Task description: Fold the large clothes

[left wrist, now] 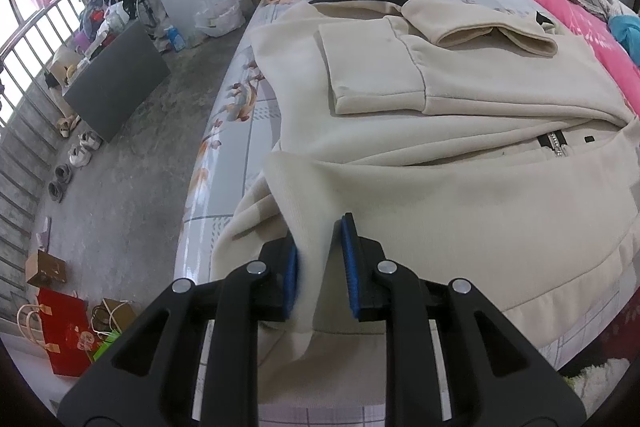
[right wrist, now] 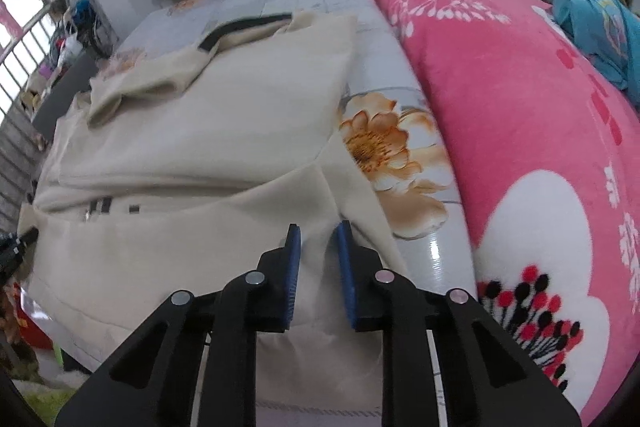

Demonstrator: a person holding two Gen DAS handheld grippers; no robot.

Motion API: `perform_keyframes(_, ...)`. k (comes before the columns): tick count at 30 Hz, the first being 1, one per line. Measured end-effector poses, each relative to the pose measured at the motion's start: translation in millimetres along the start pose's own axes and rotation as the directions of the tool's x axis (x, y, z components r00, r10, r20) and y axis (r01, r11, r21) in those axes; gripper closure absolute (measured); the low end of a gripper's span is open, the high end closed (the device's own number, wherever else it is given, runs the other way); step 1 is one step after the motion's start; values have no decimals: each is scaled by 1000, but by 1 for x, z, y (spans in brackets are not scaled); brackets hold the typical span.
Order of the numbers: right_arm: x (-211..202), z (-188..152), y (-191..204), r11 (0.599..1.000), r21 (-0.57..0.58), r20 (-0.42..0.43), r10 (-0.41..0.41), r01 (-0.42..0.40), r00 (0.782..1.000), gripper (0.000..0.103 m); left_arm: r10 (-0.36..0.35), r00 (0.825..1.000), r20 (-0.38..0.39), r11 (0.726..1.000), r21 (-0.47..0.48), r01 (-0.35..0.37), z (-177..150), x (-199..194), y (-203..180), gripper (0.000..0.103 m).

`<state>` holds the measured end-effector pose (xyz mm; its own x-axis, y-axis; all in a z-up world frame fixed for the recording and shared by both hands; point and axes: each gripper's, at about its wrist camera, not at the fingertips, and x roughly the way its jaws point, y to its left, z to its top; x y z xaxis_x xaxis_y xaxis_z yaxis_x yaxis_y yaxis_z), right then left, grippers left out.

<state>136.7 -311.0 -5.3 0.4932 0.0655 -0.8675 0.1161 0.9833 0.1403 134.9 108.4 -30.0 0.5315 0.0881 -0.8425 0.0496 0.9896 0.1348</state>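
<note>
On the bed [left wrist: 256, 131], over a floral sheet, a cream jacket [left wrist: 460, 187] lies spread flat, its sleeves folded across the body and a dark collar at the far end. The left gripper [left wrist: 320, 267] has its jaws nearly together, pinching a fold of the jacket's near-left hem between its blue pads [left wrist: 347, 267]; the cloth rises in a ridge between them. The right gripper [right wrist: 316, 275] stands likewise narrow, with a bunch of the jacket's [right wrist: 200, 131] near-right hem pressed between its pads [right wrist: 345, 275]. Just right of that corner the sheet shows an orange flower [right wrist: 380, 143], and a pink blanket [right wrist: 520, 115] lies along the bed's right side. Shoes [left wrist: 80, 151] and bags [left wrist: 64, 331] sit on the floor to the left.
</note>
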Motion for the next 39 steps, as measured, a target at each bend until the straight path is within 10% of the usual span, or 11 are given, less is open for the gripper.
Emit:
perform_keyframes(6,13,3,-11,996,44,-21,85,-84,996,78,-12,1000,8,1000,-8,12,-1,1,3,82)
perform_keyframes(10,11,1,-11,986,55,-27,162,-160,986,55,-15,1000,16,1000,-13,15,-2,1,4,81)
perform_keyframes(23,18,4,1,997,-25,0,79,-79,997,52,-14,999,39,1000,-27,15,-4,0,6,80)
perform_keyframes(28,5,-3,1,999,-21,12,44,-44,999,96,-16,997,70,999,-38,19,-7,-6,8,96)
perform_keyframes(33,-44,-11,10,998,-12,133,57,-55,990,98,-69,983,173,997,-25,75,-10,-47,15,98)
perform_keyframes(39,-114,-11,16,996,9,303,79,-86,950,98,-222,917,331,966,-56,254,1,-115,43,99)
